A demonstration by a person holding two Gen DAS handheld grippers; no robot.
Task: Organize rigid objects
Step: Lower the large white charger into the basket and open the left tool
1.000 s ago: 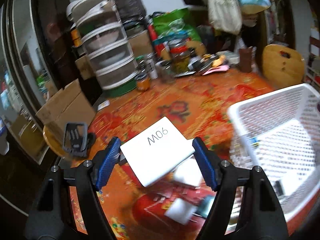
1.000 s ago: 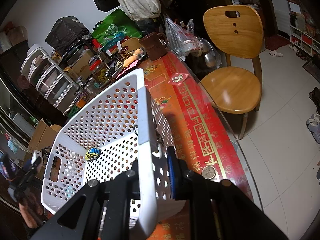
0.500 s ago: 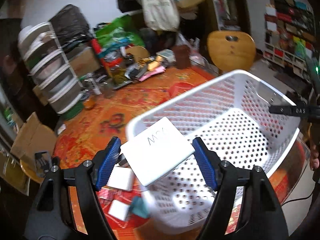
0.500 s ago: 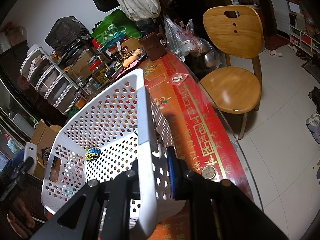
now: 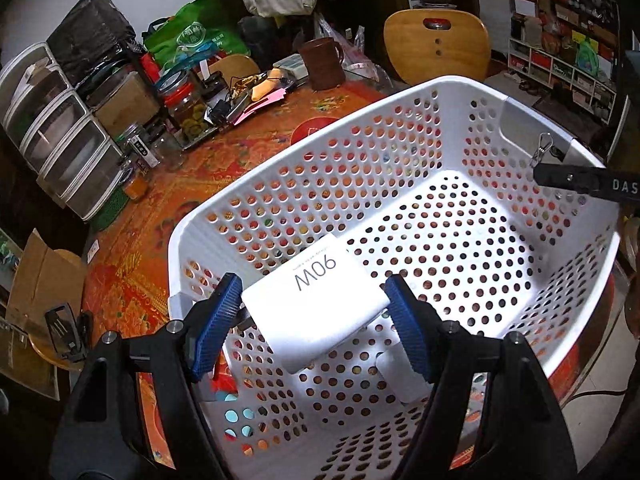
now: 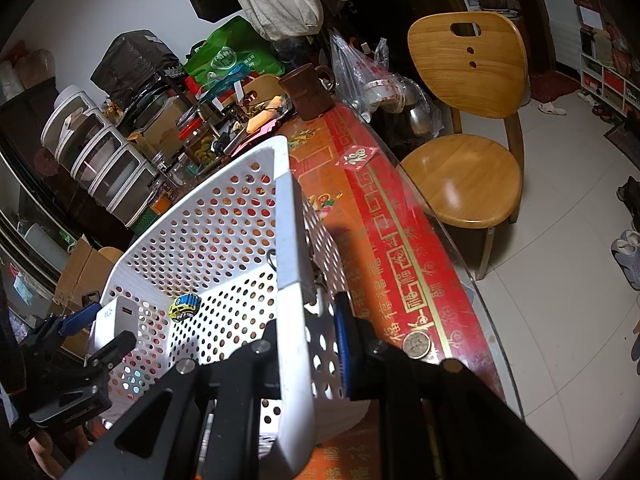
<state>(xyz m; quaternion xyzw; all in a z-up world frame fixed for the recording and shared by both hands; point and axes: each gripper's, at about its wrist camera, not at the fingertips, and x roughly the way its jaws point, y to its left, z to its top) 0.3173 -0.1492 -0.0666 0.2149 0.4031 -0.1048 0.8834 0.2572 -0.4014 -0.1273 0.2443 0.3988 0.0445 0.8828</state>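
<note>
My left gripper (image 5: 314,322) is shut on a white charger block marked 90W (image 5: 316,300) and holds it over the near end of the white perforated basket (image 5: 400,128). In the right wrist view the same charger (image 6: 116,316) and the left gripper (image 6: 96,330) show at the basket's far left. My right gripper (image 6: 308,344) is shut on the basket's rim (image 6: 292,264). A small yellow and blue toy car (image 6: 184,307) lies on the basket floor. Another white block (image 5: 400,372) lies in the basket under my left gripper.
The basket stands on a table with a red patterned cloth (image 6: 384,240). Jars, stacked clear drawers (image 5: 52,128), a brown mug (image 5: 324,62) and bags crowd the far side. A wooden chair (image 6: 468,128) stands right of the table. A coin (image 6: 416,345) lies near the table edge.
My left gripper has carried the charger to the right, from above the tablecloth to over the inside of the basket. My right gripper has kept its hold on the basket rim.
</note>
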